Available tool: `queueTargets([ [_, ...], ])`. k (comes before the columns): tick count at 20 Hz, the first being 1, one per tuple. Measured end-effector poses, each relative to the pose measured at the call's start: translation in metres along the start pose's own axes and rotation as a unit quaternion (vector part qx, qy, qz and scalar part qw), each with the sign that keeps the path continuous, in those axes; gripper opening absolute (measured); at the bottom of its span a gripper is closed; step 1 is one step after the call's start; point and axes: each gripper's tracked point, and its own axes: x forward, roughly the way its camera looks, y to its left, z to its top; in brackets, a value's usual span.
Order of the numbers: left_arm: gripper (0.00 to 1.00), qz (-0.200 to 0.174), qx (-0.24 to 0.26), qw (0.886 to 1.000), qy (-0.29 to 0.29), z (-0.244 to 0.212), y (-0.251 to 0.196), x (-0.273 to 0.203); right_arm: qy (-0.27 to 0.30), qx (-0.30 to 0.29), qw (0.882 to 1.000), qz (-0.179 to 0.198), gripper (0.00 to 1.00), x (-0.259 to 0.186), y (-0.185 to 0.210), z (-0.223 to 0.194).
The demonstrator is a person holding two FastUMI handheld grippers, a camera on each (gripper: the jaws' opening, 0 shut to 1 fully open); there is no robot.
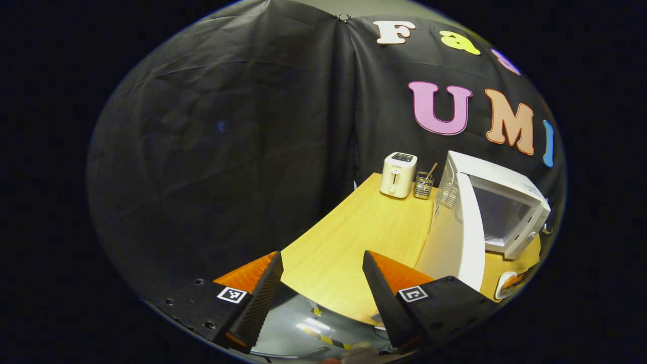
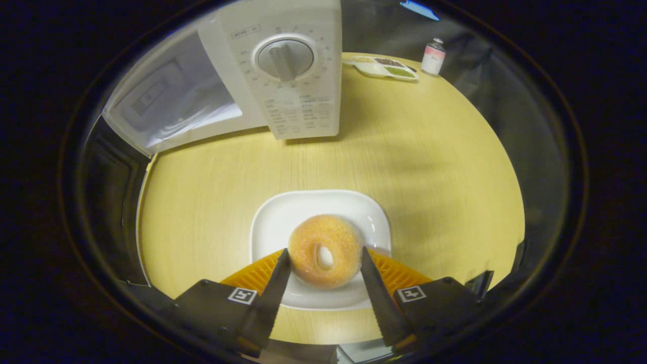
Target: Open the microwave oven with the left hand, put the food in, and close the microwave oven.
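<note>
Microwave (image 1: 485,212) door's already swung open, so step one's done. Donut (image 2: 326,250) sits on its plate (image 2: 283,212) in front of the microwave, right gripper (image 2: 323,260) closed around it (looks touching). Left gripper (image 1: 323,273) hangs wide, empty. Loading and closing remain.

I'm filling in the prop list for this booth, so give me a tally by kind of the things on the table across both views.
Microwave oven, door open: 1
Toaster: 1
Wire utensil holder: 1
White plate: 1
Doughnut, on the plate: 1
Divided dish: 1
Small bottle: 1
Total: 7
</note>
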Motion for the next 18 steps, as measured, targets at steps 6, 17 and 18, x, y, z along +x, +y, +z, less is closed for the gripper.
queueTargets([
  [6,0.93,-0.025,-0.017,1.0,0.009,-0.005,-0.013,0.023,-0.012,0.043,0.998,0.034,0.74,-0.026,0.029,-0.003],
  [17,0.94,-0.059,0.0,0.998,0.002,0.006,-0.033,0.044,-0.047,0.239,0.925,0.291,0.7,-0.106,0.18,0.014],
  [18,0.94,-0.063,-0.001,0.998,0.003,0.007,-0.035,0.042,-0.055,0.26,0.913,0.309,0.7,-0.11,0.19,0.02],
])
